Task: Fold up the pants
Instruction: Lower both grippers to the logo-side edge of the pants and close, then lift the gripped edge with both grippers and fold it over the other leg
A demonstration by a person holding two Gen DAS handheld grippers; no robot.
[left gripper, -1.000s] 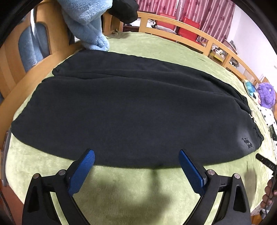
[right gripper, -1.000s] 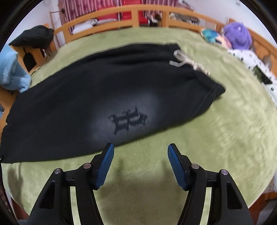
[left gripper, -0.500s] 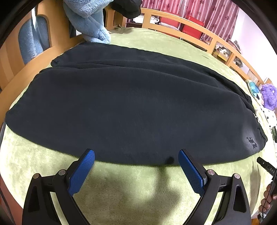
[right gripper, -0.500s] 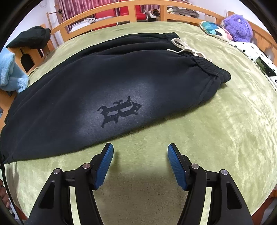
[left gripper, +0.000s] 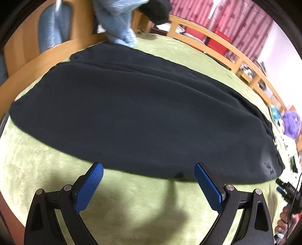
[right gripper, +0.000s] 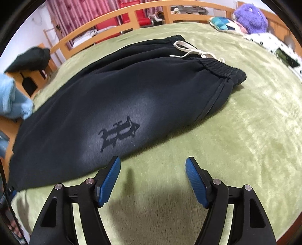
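Observation:
Black sweatpants (left gripper: 143, 116) lie flat on a green blanket (left gripper: 132, 203), folded lengthwise with one leg over the other. In the right wrist view the pants (right gripper: 105, 101) show a dark gothic logo (right gripper: 119, 132), an elastic waistband (right gripper: 219, 66) and a white drawstring (right gripper: 190, 50) at the right end. My left gripper (left gripper: 149, 167) is open and empty, just above the near edge of the pants at mid leg. My right gripper (right gripper: 152, 162) is open and empty, over the blanket (right gripper: 236, 150) at the near edge of the pants below the logo.
A wooden bed rail (left gripper: 222, 54) curves round the far side. Light blue fleece (left gripper: 119, 20) and a black garment (left gripper: 154, 9) hang at the leg end. A purple plush toy (right gripper: 251, 15) and a patterned pillow (right gripper: 222, 22) lie beyond the waistband.
Both grippers have moved closer to the near edge of the pants and lower. The pants have not moved. Both grippers stay open.

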